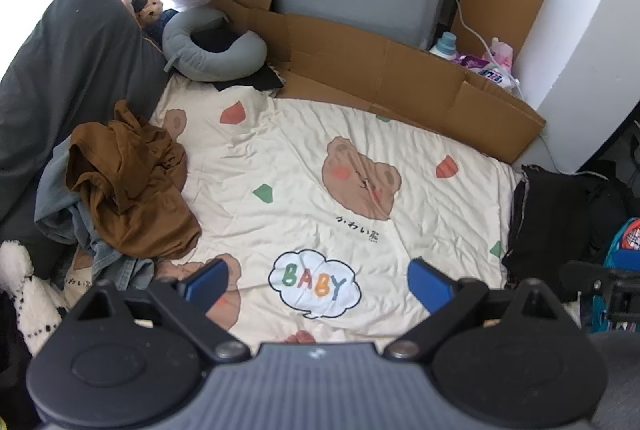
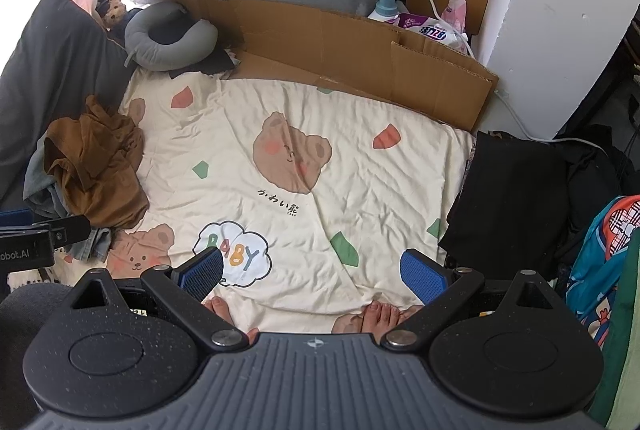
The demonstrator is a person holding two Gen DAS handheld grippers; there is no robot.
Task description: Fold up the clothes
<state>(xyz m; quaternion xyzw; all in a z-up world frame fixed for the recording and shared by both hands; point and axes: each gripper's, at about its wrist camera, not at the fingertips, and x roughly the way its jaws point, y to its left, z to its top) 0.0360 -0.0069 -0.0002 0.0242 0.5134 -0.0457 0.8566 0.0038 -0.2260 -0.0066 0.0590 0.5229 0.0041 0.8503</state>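
A crumpled brown garment (image 1: pixel 132 190) (image 2: pixel 100 174) lies on top of grey-blue denim clothes (image 1: pixel 108 262) (image 2: pixel 40 186) at the left edge of a cream bear-print quilt (image 1: pixel 304 158) (image 2: pixel 360 190). A folded black garment (image 1: pixel 560 214) (image 2: pixel 516 198) rests at the quilt's right edge. My left gripper (image 1: pixel 318 284) hovers open above the "BABY" print, with nothing between its blue pads. My right gripper (image 2: pixel 312 272) is also open and holds nothing, low over the quilt's near edge. The left gripper's body (image 2: pixel 36 242) shows at the left of the right wrist view.
A flattened cardboard box (image 1: pixel 400 78) (image 2: pixel 360 50) borders the quilt's far side. A grey neck pillow (image 1: pixel 212 46) (image 2: pixel 168 34) and dark pillow (image 1: pixel 68 70) sit far left. A person's bare toes (image 2: pixel 380 314) rest on the near edge. A colourful bag (image 2: pixel 600 262) hangs at the right.
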